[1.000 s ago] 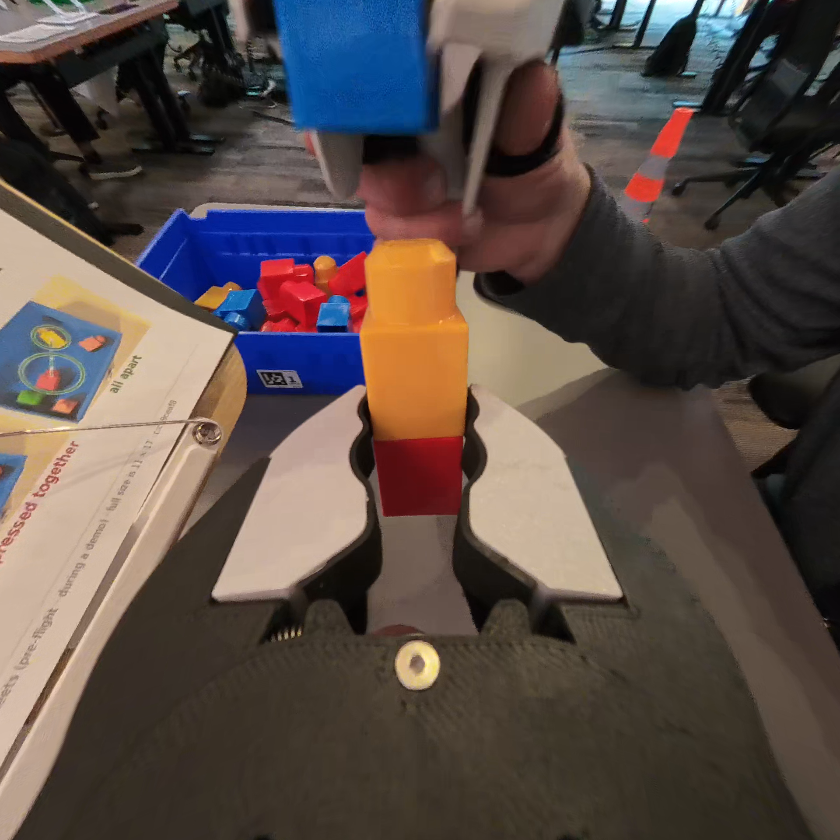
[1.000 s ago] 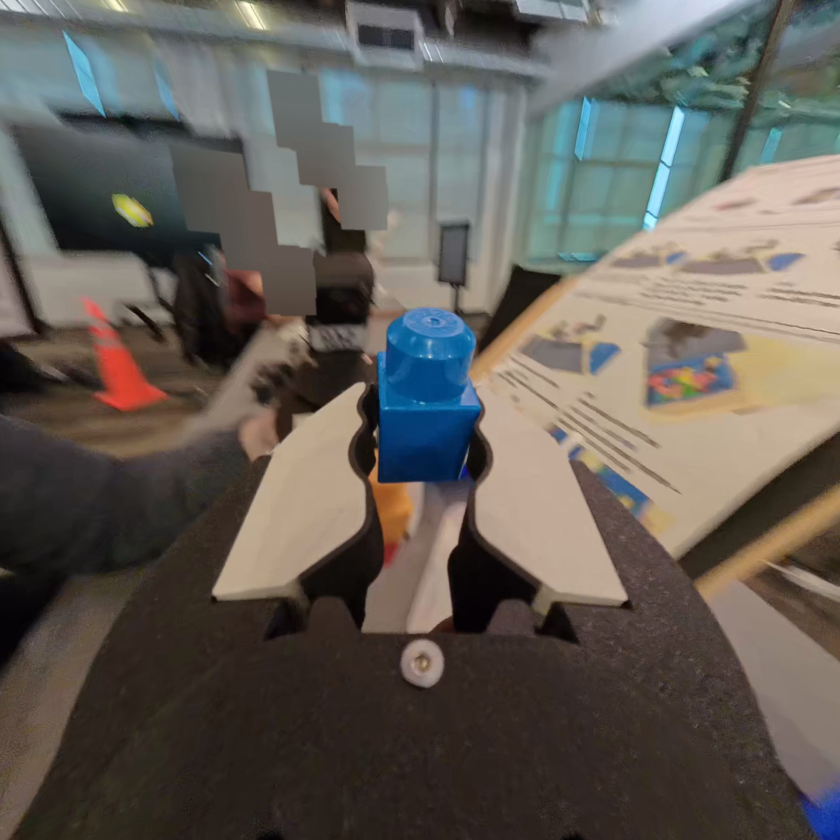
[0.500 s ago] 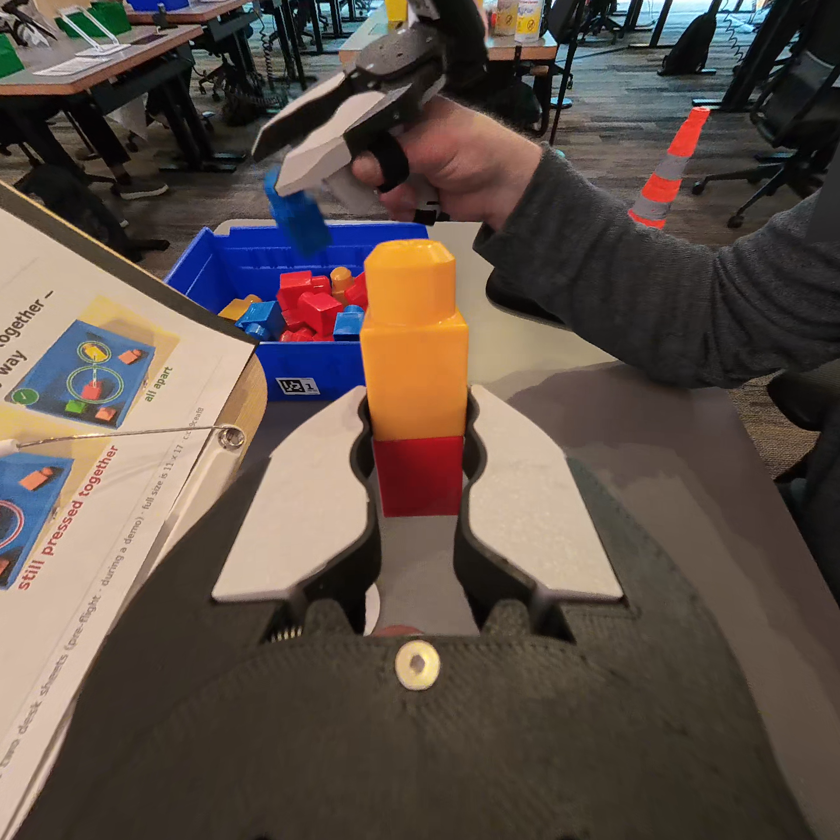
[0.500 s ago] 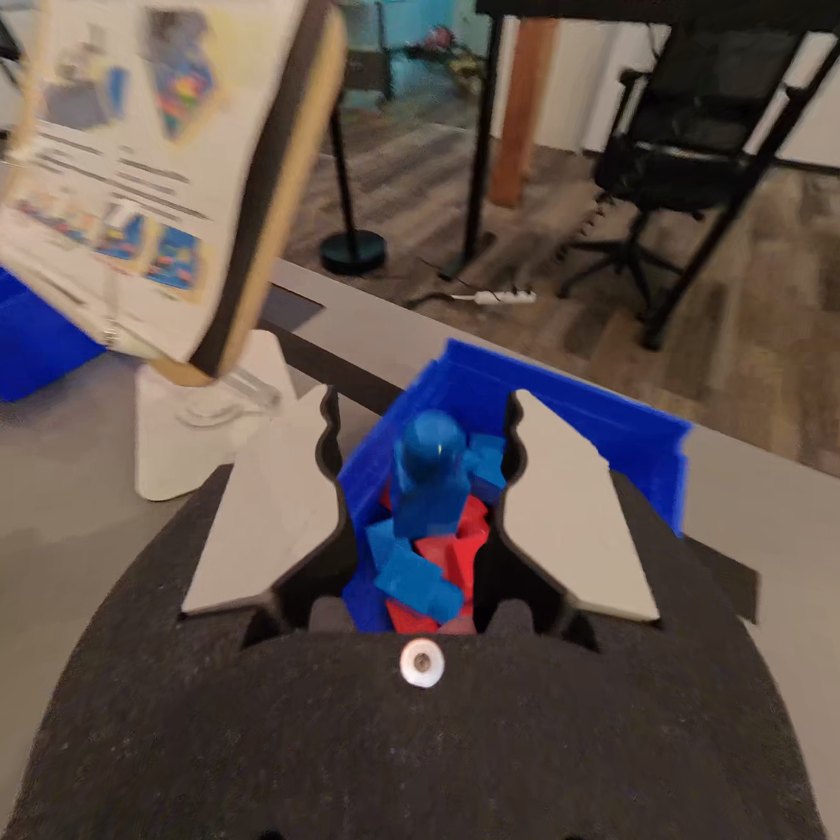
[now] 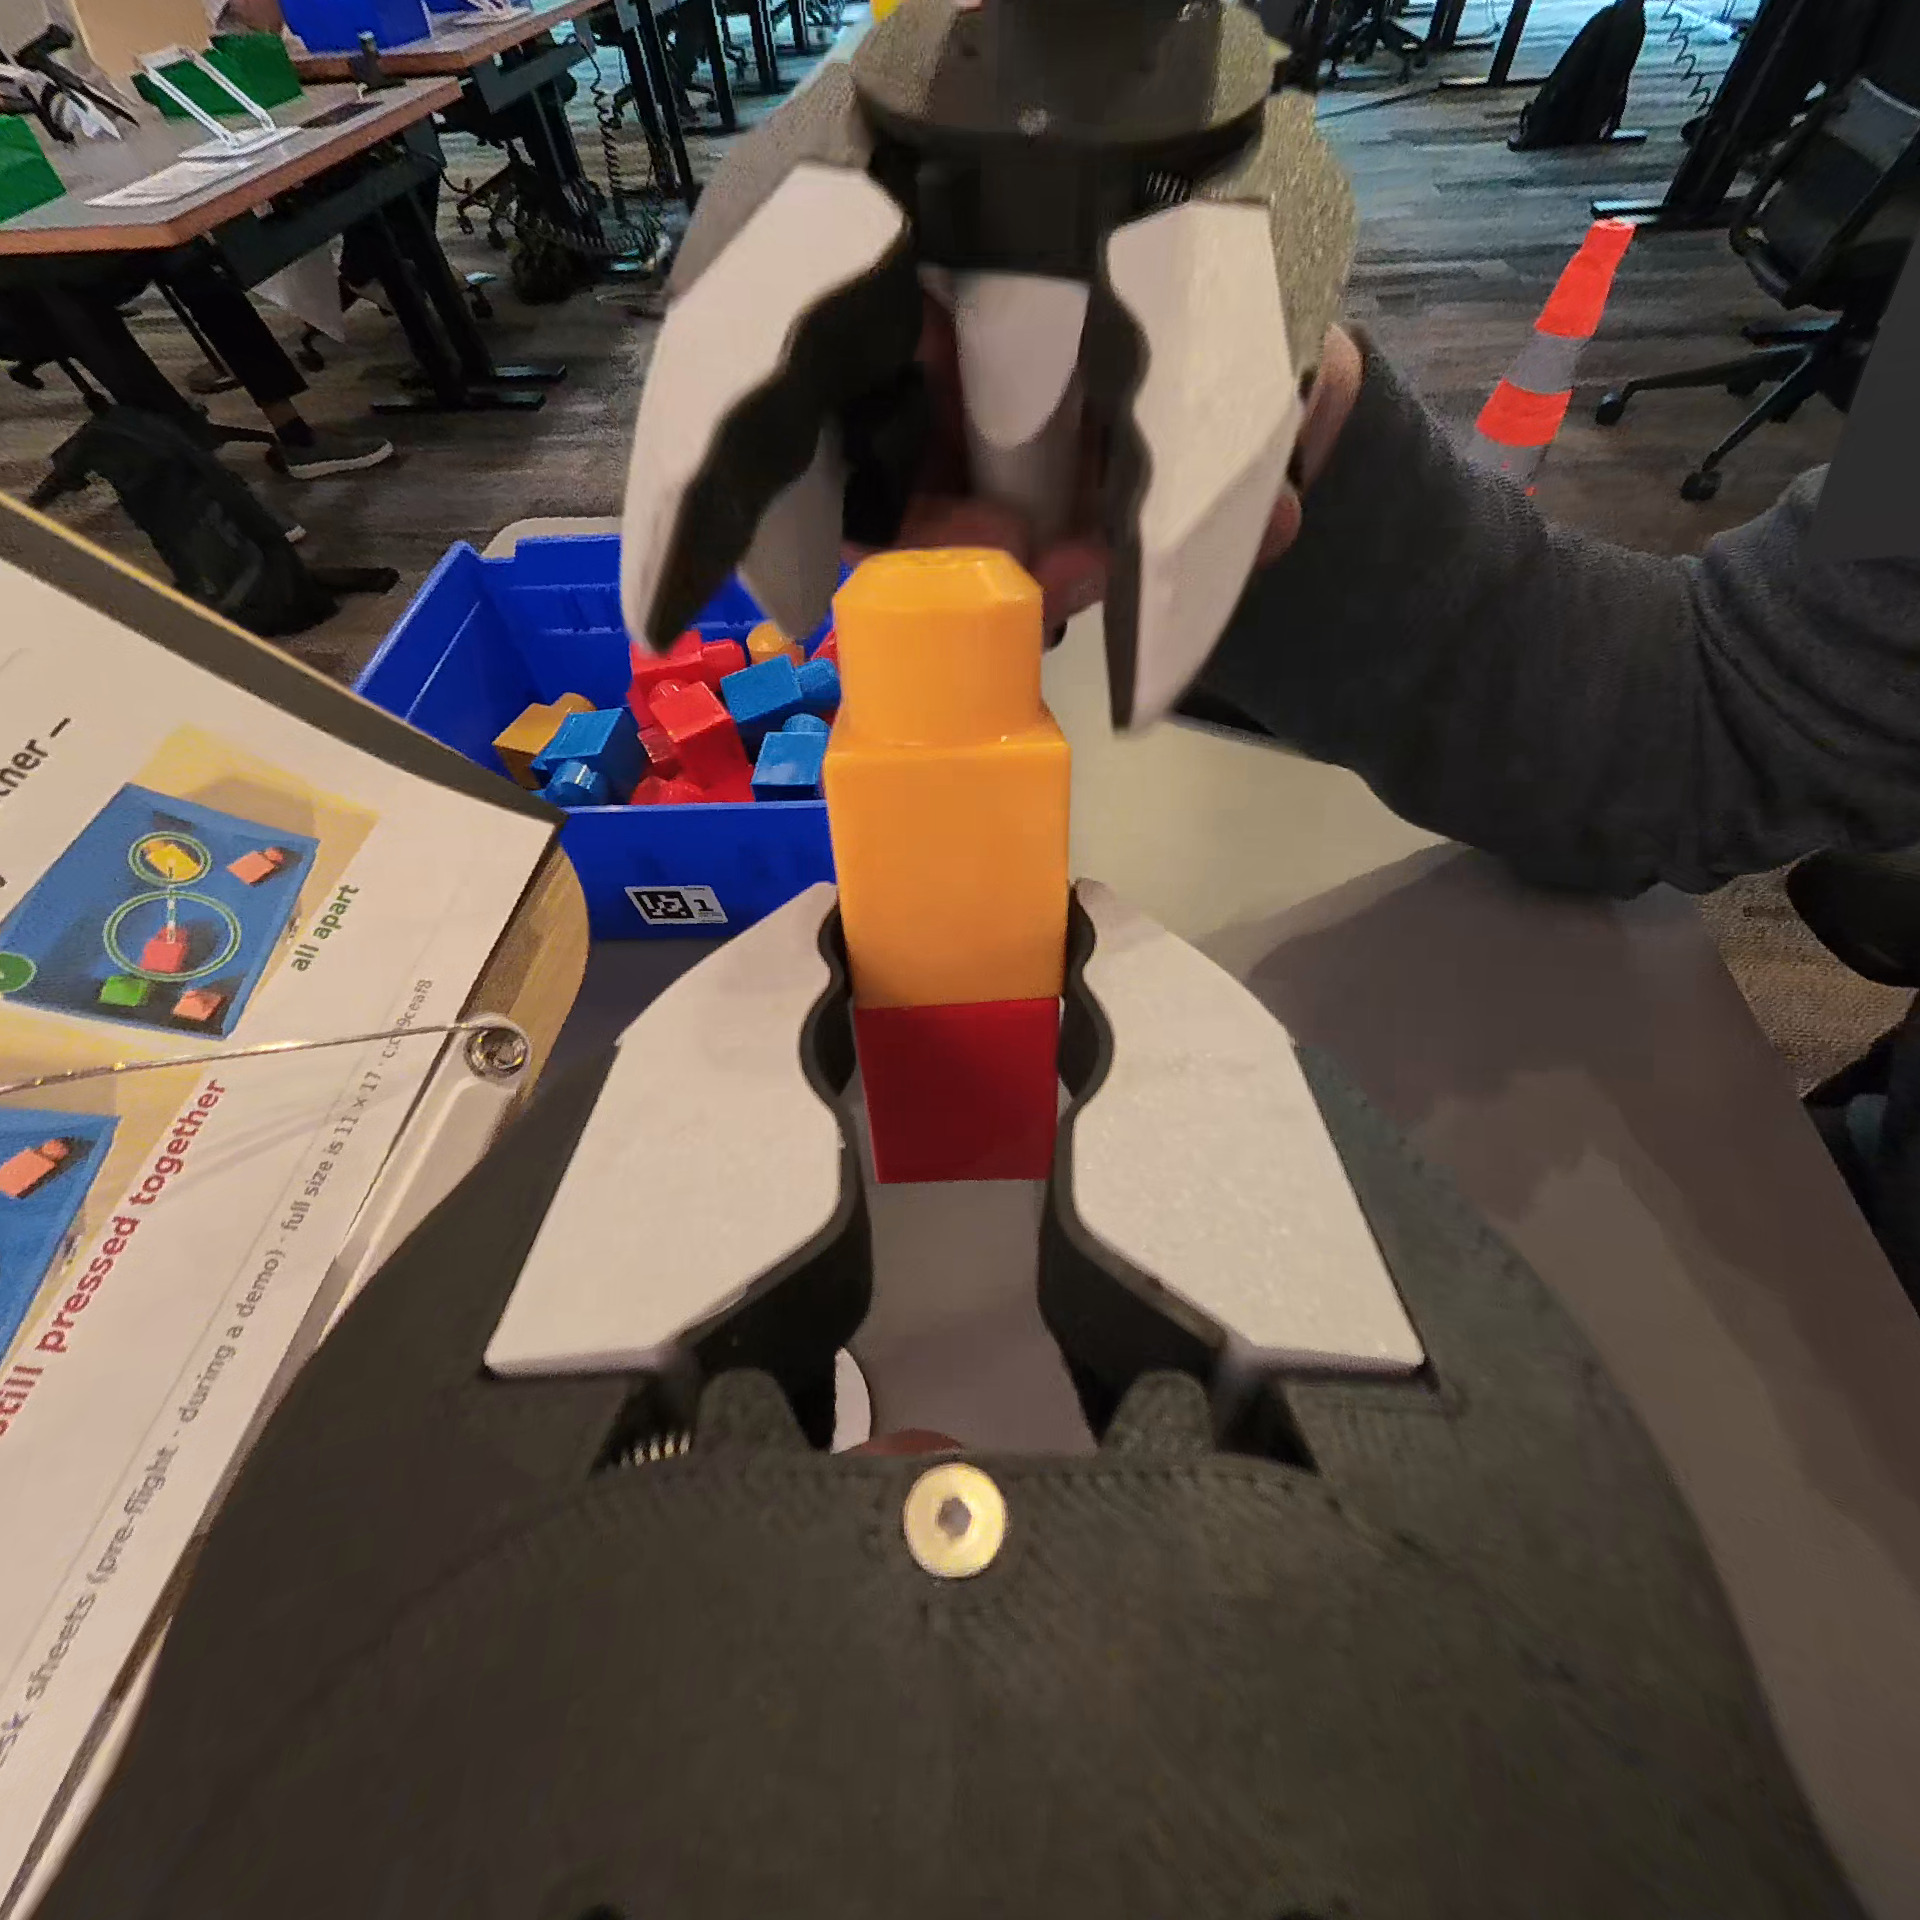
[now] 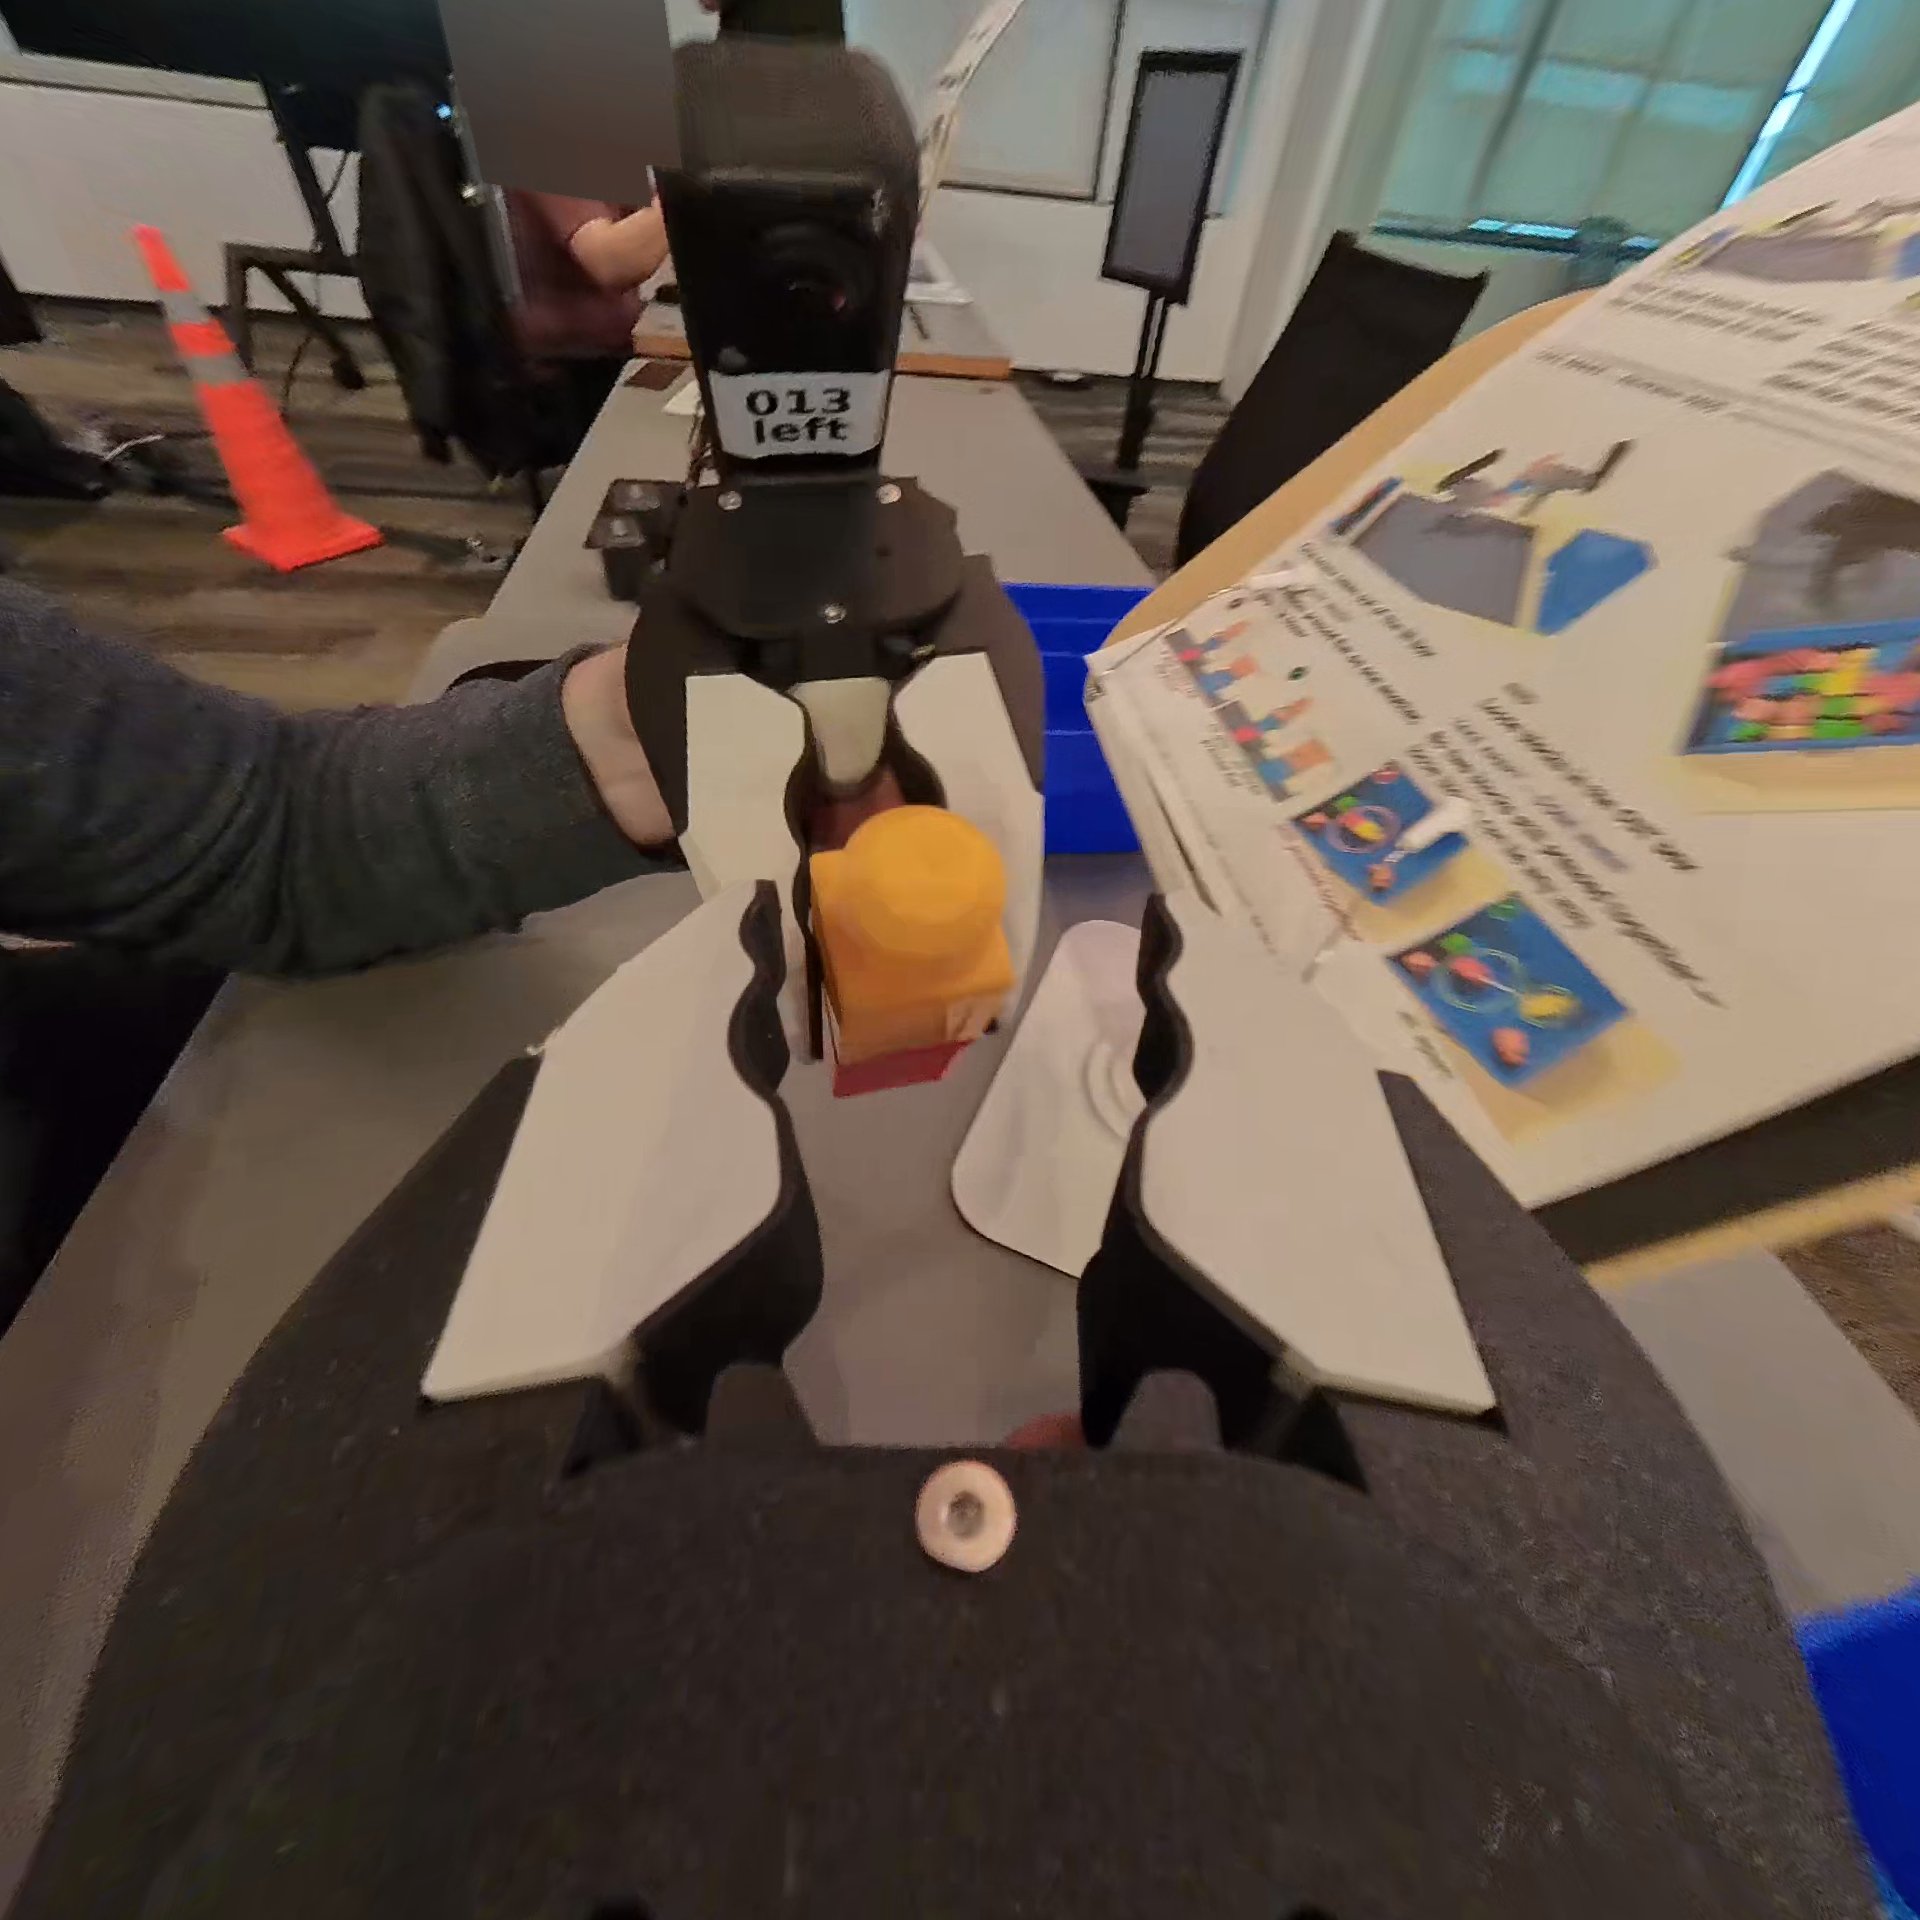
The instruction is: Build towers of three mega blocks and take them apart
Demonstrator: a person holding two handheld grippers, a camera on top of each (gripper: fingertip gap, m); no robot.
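My left gripper [image 5: 951, 925] is shut on a two-block stack, an orange block [image 5: 948, 831] pressed onto a red block [image 5: 956, 1091], and holds it upright over the grey table. My right gripper [image 5: 899, 665] is open and empty. It faces the left gripper, with its fingers spread just above and to either side of the orange block's stud. In the right wrist view the right gripper [image 6: 956, 914] opens toward the orange block [image 6: 914, 935], with the red block [image 6: 894, 1070] below it. The left gripper [image 6: 904, 1023] clamps the stack from behind.
A blue bin [image 5: 488, 644] with several loose red, blue and orange blocks stands behind the stack. A tilted instruction board [image 5: 208, 987] on a white stand [image 6: 1049, 1091] is to the left. An orange cone [image 5: 1548, 343] stands on the floor. A second blue bin [image 6: 1070, 727] sits behind the left gripper. About 4 centimetres separates my left fingertips from my right.
My right gripper carried the blue block from the stack's top to the bin, let it go there, and came back open to the orange block. The left gripper held still.
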